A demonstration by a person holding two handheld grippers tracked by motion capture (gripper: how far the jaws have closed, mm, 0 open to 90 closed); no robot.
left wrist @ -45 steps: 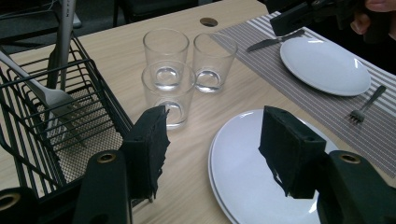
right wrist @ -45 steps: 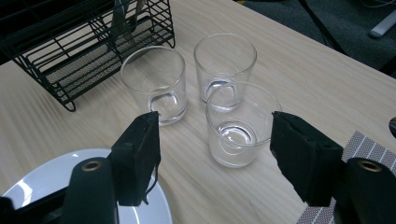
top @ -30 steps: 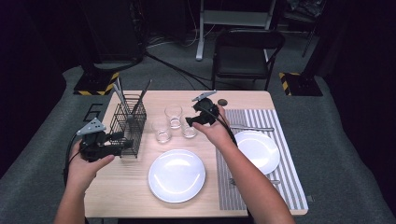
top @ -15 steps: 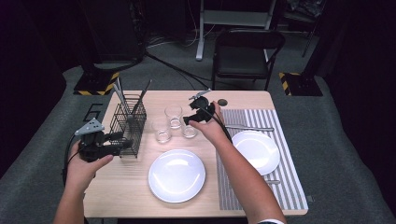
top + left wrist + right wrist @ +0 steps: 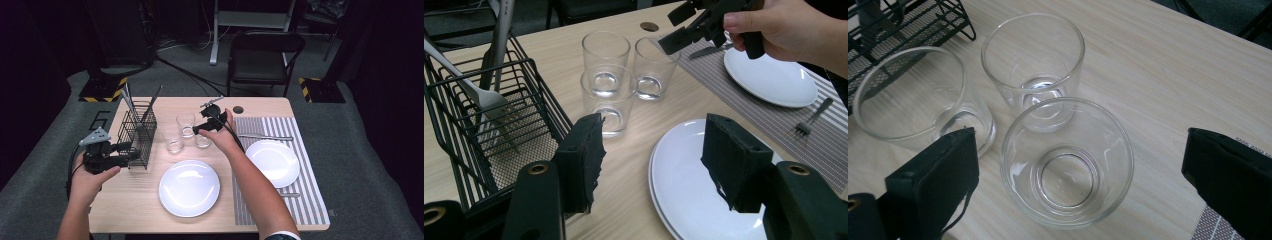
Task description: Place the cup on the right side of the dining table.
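Sitting between open right hand-held gripper (image 5: 1075, 187) jaws: glass (image 5: 1067, 161)

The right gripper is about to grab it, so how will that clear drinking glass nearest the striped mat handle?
The clear drinking glass looks smooth, so probably slippery. Its thin wall suggests fragility. Two neighbouring glasses stand close, so a nudge might knock them.

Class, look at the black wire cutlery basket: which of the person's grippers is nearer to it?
Left. The left gripper sits right beside the wire cutlery basket; the right gripper hovers over the glasses, farther away.
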